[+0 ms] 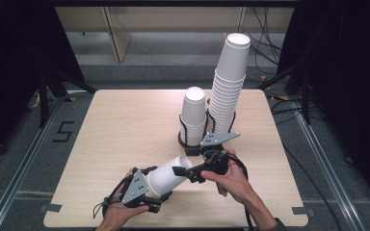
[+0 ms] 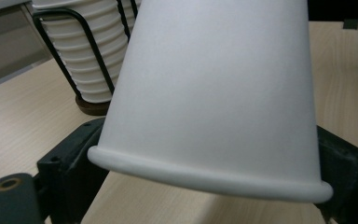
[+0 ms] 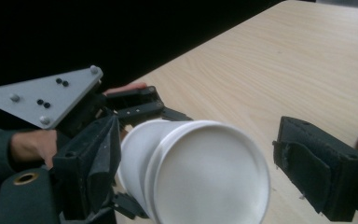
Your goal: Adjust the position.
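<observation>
A: Left gripper (image 1: 160, 196)?
B: Clamped on rim end of white paper cup (image 1: 169, 175), pads against both sides. Cup lying near level, base pointing toward right gripper (image 1: 185, 173); lifted off light wooden counter (image 1: 125, 125), over its near edge.

A: Single cup?
B: Cannot be sure. Right gripper view shows second rim line just behind base, so looks like two nested.

A: Right gripper?
B: Apart, not clamped. Base of cup between its black jaws, left pad (image 3: 93, 163) at or very near cup wall, right pad (image 3: 317, 170) clear with gap showing. Contact on left side cannot be told.

A: Rest of scene?
B: Black wire cup holder (image 1: 191, 137) on brown round base at far middle of counter. Short stack of white paper cups (image 1: 193, 114) in one slot, tall leaning stack of white paper cups (image 1: 227, 86) beside it in other. Held cup near holder, apart from it. Grey three-cornered plates on top of both grippers.
</observation>
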